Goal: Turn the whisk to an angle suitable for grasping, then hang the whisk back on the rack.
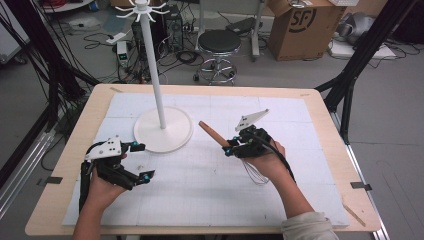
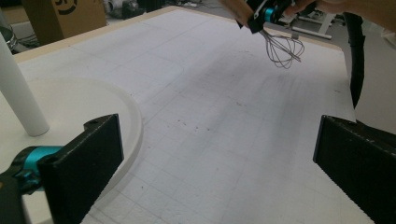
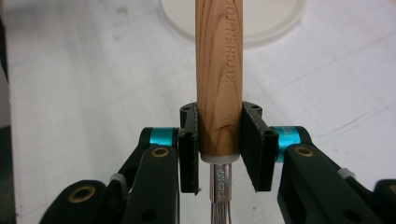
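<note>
— Lettering on the whisk point(image 3: 218, 70)?
— Legible in the right gripper view, lost from above. Right gripper point(image 3: 219, 149) fingers pinching the wooden handle near its lower end.
— Pointing?
— Handle up-left toward the white stand point(image 1: 163, 129), wires back toward the wrist — lifted off the tabletop point(image 1: 210, 185).
— Left gripper point(image 2: 215, 154)?
— Fingers spread wide.

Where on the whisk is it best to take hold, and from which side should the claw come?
Grip the whisk on its straight wooden handle, near the metal collar, closing across its round sides from either flank. The right claw already holds it so. The handle is stiff with parallel sides; the thin wire loops would probably bend or slip.
</note>
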### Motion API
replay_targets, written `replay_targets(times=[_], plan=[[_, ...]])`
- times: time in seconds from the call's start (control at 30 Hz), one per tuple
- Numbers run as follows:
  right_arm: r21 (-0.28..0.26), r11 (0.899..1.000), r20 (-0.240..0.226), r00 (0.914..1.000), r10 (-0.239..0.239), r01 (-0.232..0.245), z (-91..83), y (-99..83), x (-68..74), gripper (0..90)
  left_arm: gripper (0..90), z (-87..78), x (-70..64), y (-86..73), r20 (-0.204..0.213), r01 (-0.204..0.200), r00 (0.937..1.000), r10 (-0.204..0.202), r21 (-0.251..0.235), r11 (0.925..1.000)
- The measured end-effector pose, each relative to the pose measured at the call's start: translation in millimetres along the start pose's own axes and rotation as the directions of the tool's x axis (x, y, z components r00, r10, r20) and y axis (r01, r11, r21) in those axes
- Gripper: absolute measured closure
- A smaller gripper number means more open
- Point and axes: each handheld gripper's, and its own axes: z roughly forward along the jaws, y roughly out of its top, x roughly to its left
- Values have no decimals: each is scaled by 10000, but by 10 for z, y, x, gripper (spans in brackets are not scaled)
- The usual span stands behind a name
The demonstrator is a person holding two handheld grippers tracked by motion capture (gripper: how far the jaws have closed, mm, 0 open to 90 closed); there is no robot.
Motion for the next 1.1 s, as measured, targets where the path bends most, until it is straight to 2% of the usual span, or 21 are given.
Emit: replay_targets(times=[0.07,0.1,0.13,0.37,0.57,0.83,1.1], plan=[[-445,9990,84,10000,52,-48,-86,10,-17,706,22,-8,1,6,17,-50,10000,50,-20,10000],[-445,9990,84,10000,52,-48,-86,10,-17,706,22,-8,1,6,17,-50,10000,50,-20,10000],[-864,9963,73,10000,2,4,-165,29,-36,706,22,-17,-2,9,62,-53,10000,54,-102,9999],[-1783,9839,126,9999,-73,95,-386,172,-65,705,22,-46,-6,14,68,-47,10000,49,-250,9997],[-2679,9634,-46,10000,-74,59,-450,281,-83,705,22,-69,-10,37,70,-66,10000,69,-383,9992],[-3439,9390,-401,9990,-173,25,-473,419,-170,705,22,-84,-3,47,45,-84,10000,86,-405,9991],[-4225,9061,-499,9977,-455,202,-529,693,-274,704,22,-91,-2,22,43,-8,10000,10,-332,9994]])
